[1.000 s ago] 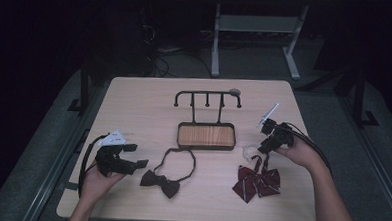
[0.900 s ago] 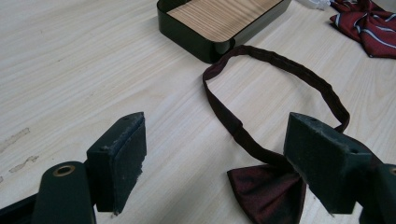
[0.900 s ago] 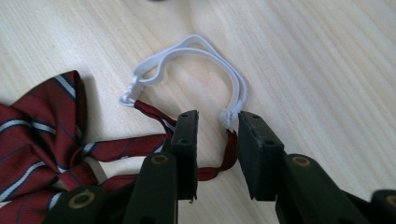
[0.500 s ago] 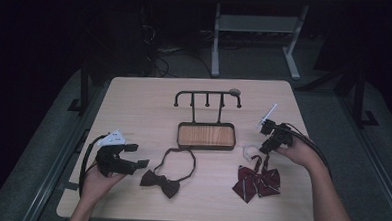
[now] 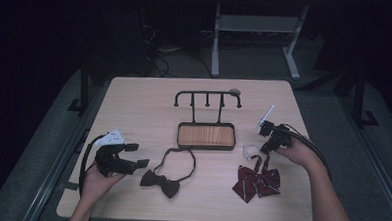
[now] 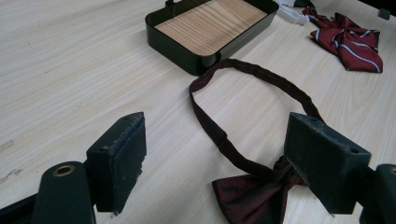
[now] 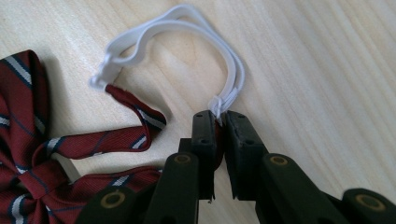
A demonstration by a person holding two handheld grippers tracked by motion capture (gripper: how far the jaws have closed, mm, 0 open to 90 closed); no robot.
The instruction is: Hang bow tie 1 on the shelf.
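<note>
At lower right of the high view, the right gripper (image 7: 219, 122), its jaws just closing, pinches the white elastic neck loop (image 7: 187, 21) of a dark red striped fabric bow tie (image 5: 257, 180). The left gripper (image 6: 215, 154) at lower left gapes wide, holding nothing.

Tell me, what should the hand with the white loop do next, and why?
Probably lift a little. The right gripper has just been closing and now pinches the white elastic loop of the striped red bow tie, which lies flat on the table; the rack is nearby.

A light wooden table (image 5: 134, 103) carries a dark bow tie (image 5: 161, 181), striped red bow tie (image 5: 256, 180), and wood-lined tray with hooks (image 5: 205, 136).
</note>
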